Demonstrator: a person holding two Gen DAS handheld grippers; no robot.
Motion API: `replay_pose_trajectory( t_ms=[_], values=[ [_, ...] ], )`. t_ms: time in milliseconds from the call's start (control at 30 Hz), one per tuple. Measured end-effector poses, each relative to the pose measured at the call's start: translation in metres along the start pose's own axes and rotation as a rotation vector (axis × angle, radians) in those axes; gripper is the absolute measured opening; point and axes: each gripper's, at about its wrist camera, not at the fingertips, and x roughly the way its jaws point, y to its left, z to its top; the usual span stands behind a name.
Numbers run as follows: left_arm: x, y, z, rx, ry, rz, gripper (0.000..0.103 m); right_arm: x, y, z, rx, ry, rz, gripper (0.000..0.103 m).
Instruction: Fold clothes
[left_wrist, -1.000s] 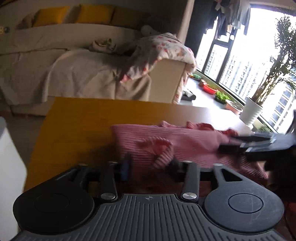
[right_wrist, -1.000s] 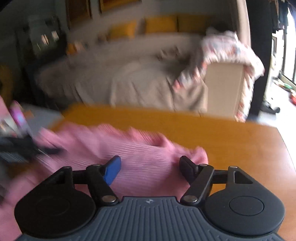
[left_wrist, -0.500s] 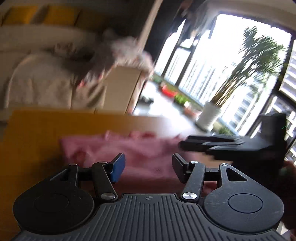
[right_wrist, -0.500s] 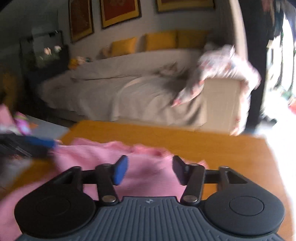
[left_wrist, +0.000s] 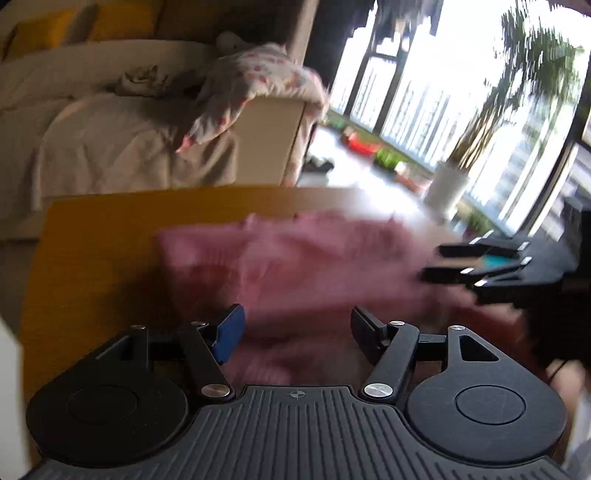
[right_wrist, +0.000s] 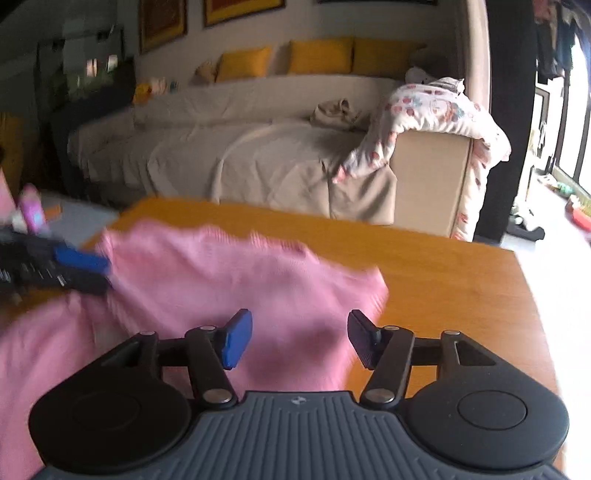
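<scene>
Both grippers hang over a pink ribbed garment (right_wrist: 229, 280) that lies spread and rumpled on a wooden table (right_wrist: 461, 280). From its own camera, the left gripper (left_wrist: 297, 334) has its jaws opening, one pad blue and one black, with pink cloth showing in the gap beneath them but nothing pinched between the pads. The right gripper (right_wrist: 300, 339) is likewise spreading its jaws, released, with the garment's right-hand part lying under the gap and no cloth caught. In the left wrist view the right gripper comes in from the right edge, its fingers (left_wrist: 476, 254) lying across the far side of the garment; whether they touch the cloth is lost in blur. In the right wrist view the left gripper shows at the left edge, its blue pad (right_wrist: 79, 260) at the garment's left border. Beyond the table stands a beige sofa (right_wrist: 258, 147) with yellow cushions (right_wrist: 319, 55) and a flowered blanket (right_wrist: 436, 110) draped over its arm.
</scene>
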Motion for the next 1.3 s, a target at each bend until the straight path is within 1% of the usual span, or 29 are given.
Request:
replay_pose_trajectory(
  t_ms=[33,67,100,167,233,300,333,367,433,500,567,700,767,867,933,967,1000,1033,1067,1100,1133,1167,1200,1233,1267,1300],
  values=[
    [-0.003,-0.004,-0.005,0.031,0.02,0.035,0.069,-0.002,-0.001,-0.008,-0.012,0.022,-0.023,0.058],
    [-0.012,-0.005,-0.01,0.041,0.023,0.042,0.069,-0.003,-0.003,-0.017,-0.018,0.039,-0.045,0.059],
    [-0.021,-0.007,-0.015,0.05,0.024,0.047,0.069,-0.012,-0.006,-0.022,0.002,0.04,-0.049,0.059],
    [-0.04,-0.009,-0.025,0.066,0.026,0.056,0.074,-0.038,-0.014,-0.028,0.065,0.01,-0.036,0.06],
    [-0.07,-0.006,-0.039,0.044,0.01,0.045,0.088,-0.076,-0.023,-0.036,0.121,-0.054,-0.03,0.062],
    [-0.095,-0.004,-0.054,0.018,-0.001,0.043,0.092,-0.11,-0.03,-0.049,0.181,-0.1,-0.031,0.063],
    [-0.104,-0.002,-0.064,0.008,-0.005,0.046,0.093,-0.126,-0.034,-0.057,0.216,-0.116,-0.032,0.063],
    [-0.107,0.001,-0.07,-0.005,-0.007,0.049,0.093,-0.139,-0.037,-0.066,0.246,-0.125,-0.033,0.069],
    [-0.118,0.004,-0.089,-0.054,-0.012,0.056,0.093,-0.161,-0.04,-0.087,0.306,-0.132,-0.038,0.075],
    [-0.121,0.006,-0.104,-0.094,-0.02,0.068,0.093,-0.176,-0.04,-0.11,0.356,-0.129,-0.049,0.076],
    [-0.123,0.003,-0.115,-0.101,-0.045,0.102,0.093,-0.185,-0.038,-0.13,0.393,-0.129,-0.066,0.076],
    [-0.126,-0.003,-0.13,-0.133,-0.079,0.112,0.091,-0.193,-0.035,-0.168,0.508,-0.139,-0.078,0.076],
    [-0.127,-0.006,-0.135,-0.135,-0.087,0.114,0.09,-0.194,-0.035,-0.18,0.545,-0.148,-0.089,0.075],
    [-0.133,-0.012,-0.13,-0.153,-0.099,0.107,0.089,-0.192,-0.031,-0.188,0.558,-0.158,-0.076,0.075],
    [-0.139,-0.024,-0.118,-0.134,-0.14,0.06,0.089,-0.189,-0.026,-0.191,0.549,-0.166,-0.071,0.074],
    [-0.142,-0.03,-0.112,-0.124,-0.16,0.036,0.09,-0.186,-0.022,-0.19,0.53,-0.17,-0.075,0.071],
    [-0.143,-0.037,-0.104,-0.12,-0.178,-0.013,0.092,-0.181,-0.018,-0.188,0.507,-0.175,-0.085,0.069],
    [-0.142,-0.045,-0.096,-0.12,-0.191,-0.076,0.093,-0.177,-0.014,-0.185,0.487,-0.178,-0.09,0.063],
    [-0.135,-0.053,-0.09,-0.127,-0.188,-0.13,0.094,-0.172,-0.01,-0.183,0.469,-0.181,-0.089,0.056],
    [-0.129,-0.06,-0.084,-0.134,-0.184,-0.183,0.094,-0.168,-0.007,-0.18,0.452,-0.183,-0.089,0.054],
    [-0.123,-0.067,-0.078,-0.142,-0.18,-0.236,0.094,-0.163,-0.004,-0.178,0.434,-0.186,-0.089,0.045],
    [-0.113,-0.074,-0.075,-0.154,-0.163,-0.273,0.094,-0.159,-0.001,-0.175,0.419,-0.183,-0.075,0.033],
    [-0.102,-0.08,-0.073,-0.171,-0.138,-0.305,0.094,-0.156,0.0,-0.173,0.406,-0.176,-0.053,0.026],
    [-0.091,-0.085,-0.073,-0.187,-0.113,-0.323,0.094,-0.153,0.002,-0.171,0.388,-0.168,-0.041,0.014],
    [-0.08,-0.09,-0.073,-0.203,-0.088,-0.34,0.094,-0.153,0.004,-0.168,0.365,-0.162,-0.041,0.008],
    [-0.071,-0.093,-0.074,-0.216,-0.062,-0.347,0.094,-0.155,0.007,-0.165,0.334,-0.164,-0.048,0.008]
  ],
)
